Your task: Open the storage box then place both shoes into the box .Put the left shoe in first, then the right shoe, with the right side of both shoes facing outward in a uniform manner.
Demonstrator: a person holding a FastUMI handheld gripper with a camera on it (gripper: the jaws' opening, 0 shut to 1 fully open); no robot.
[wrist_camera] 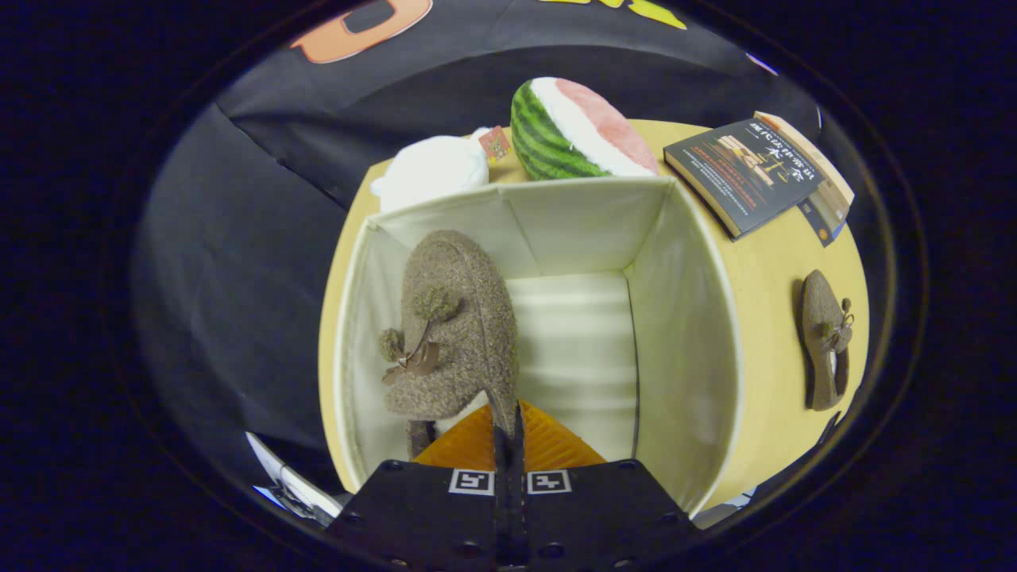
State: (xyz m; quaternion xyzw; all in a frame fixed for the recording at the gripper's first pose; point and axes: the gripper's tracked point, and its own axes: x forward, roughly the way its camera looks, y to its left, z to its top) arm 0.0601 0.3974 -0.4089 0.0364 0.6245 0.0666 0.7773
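Note:
A brown fuzzy shoe [453, 326] with pompoms and a bow hangs inside the open cream storage box [691, 334], close to its left wall. My gripper [508, 425] is shut on the shoe's heel rim, its orange fingers [548, 445] pressed together on the fabric. The shoe's toe points away from me, down into the box. The second brown shoe [825, 338] lies on the wooden table [779, 262] to the right of the box. The box floor beside the held shoe is bare.
Behind the box sit a white plush toy [433, 171] and a watermelon-slice plush [576, 131]. A dark book [755, 175] lies at the table's far right corner. The round table's edge runs close around the box.

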